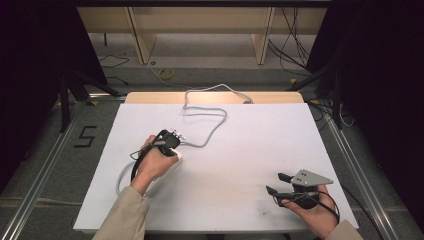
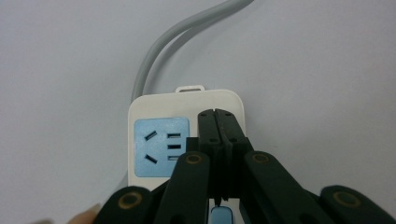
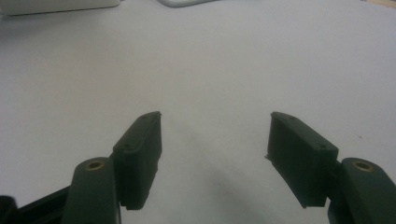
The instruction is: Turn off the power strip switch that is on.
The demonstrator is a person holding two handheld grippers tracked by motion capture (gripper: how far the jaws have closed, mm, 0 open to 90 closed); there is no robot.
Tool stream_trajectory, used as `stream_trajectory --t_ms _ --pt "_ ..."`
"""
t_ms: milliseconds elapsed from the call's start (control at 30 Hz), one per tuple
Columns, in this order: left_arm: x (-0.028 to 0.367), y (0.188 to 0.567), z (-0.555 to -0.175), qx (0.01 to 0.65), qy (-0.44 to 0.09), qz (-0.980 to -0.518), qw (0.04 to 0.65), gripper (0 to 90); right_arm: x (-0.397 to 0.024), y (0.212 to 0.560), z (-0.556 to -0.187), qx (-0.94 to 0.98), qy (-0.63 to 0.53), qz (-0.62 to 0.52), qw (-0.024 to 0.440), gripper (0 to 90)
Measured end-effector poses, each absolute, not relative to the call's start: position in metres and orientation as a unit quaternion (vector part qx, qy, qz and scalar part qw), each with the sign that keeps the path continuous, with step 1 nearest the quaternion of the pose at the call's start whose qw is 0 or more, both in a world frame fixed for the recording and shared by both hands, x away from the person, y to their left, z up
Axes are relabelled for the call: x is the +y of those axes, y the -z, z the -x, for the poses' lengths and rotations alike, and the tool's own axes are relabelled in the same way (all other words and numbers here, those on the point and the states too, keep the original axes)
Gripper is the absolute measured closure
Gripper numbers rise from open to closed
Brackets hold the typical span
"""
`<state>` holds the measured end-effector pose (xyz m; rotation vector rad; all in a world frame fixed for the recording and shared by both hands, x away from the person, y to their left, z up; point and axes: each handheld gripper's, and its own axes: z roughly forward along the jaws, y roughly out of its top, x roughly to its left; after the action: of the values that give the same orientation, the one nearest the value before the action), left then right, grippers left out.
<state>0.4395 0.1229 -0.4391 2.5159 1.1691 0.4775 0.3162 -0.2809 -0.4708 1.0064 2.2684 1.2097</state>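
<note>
A white power strip [image 2: 187,100] with a light-blue socket face [image 2: 161,147] lies on the white table. My left gripper [image 2: 217,114] is shut, its two black jaws pressed together with nothing between them, and their tips rest over the strip to the right of the socket. In the high view the left gripper [image 1: 167,141] points down over the power strip [image 1: 175,161], left of centre. A grey cable [image 1: 210,125] loops from the strip toward the table's far edge. My right gripper [image 1: 275,182] is open near the front right, and its jaws [image 3: 215,135] stand wide over bare table.
The white table top [image 1: 250,145] has a wooden edge at the back. Dark curtains stand on both sides, with loose cables on the floor behind. The strip's edge [image 3: 60,5] and the grey cable [image 3: 182,2] lie far ahead of the right gripper.
</note>
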Motion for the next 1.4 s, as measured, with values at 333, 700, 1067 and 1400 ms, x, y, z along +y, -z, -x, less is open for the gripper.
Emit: stream_trajectory --t_ms 333,700,1067,1400 --pt "0.1221 0.4396 -0.4398 0.412 -0.166 -0.882 0.159 89.9 -0.2808 0.4709 -0.3162 0.808 -0.429 -0.357 0.189 36.1" --pt "0.1195 0.4400 -0.4395 0.409 -0.172 -0.883 0.151 89.9 -0.2805 0.4708 -0.3160 0.808 -0.430 -0.356 0.190 36.1" --pt "0.1208 0.4394 -0.4417 0.411 -0.162 -0.885 0.151 90.0 -0.2809 0.4705 -0.3158 0.808 -0.430 -0.355 0.190 36.1" --pt "0.1196 0.4390 -0.4425 0.413 -0.160 -0.885 0.146 90.0 -0.2816 0.4702 -0.3154 0.807 -0.430 -0.356 0.191 36.1"
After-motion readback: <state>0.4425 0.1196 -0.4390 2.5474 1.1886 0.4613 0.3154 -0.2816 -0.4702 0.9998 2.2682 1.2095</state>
